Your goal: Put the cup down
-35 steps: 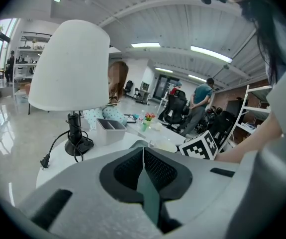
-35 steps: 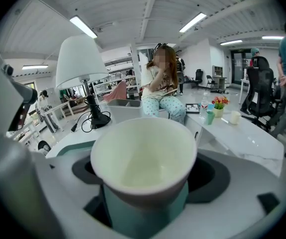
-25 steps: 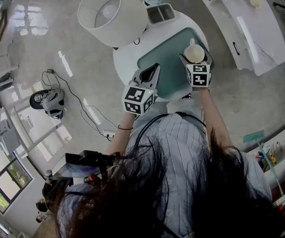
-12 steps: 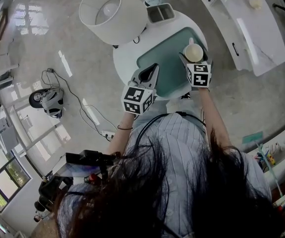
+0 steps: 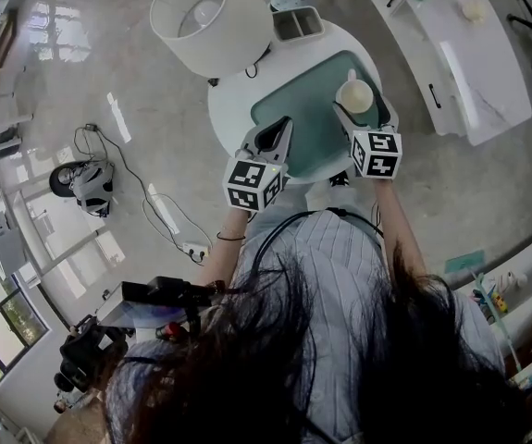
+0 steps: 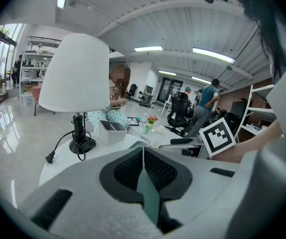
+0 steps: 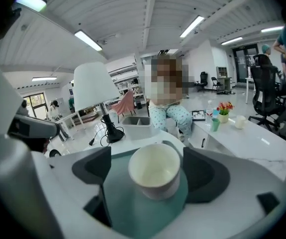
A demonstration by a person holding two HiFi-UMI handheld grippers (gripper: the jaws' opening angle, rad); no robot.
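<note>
Right gripper (image 5: 362, 111): jaws spread wide to either side of the cup. A strip of mat shows between the cup and the jaw on the left of the right gripper view. On the other side the cup sits close to the jaw, and contact there cannot be judged. The marker cube faces up toward the head camera.

Left gripper (image 5: 287, 128): jaws pressed together with nothing between them, and only a thin seam shows in the left gripper view. It is held over the near left part of the mat, well apart from the cup.

Round table (image 5: 228, 109): white top, directly in front of the person.

Table lamp (image 5: 212, 21): white drum shade on a black stem and base, at the far left of the table, with its black cord trailing on the tabletop.

Mat (image 5: 316, 95): teal, covering the middle and right of the table.

Desk organiser (image 5: 299, 24): grey, two compartments, at the far edge of the table beside the lamp.

Cup (image 7: 154, 171): white, upright, empty, mouth up, on the right part of the mat between the right gripper's jaws.
</note>
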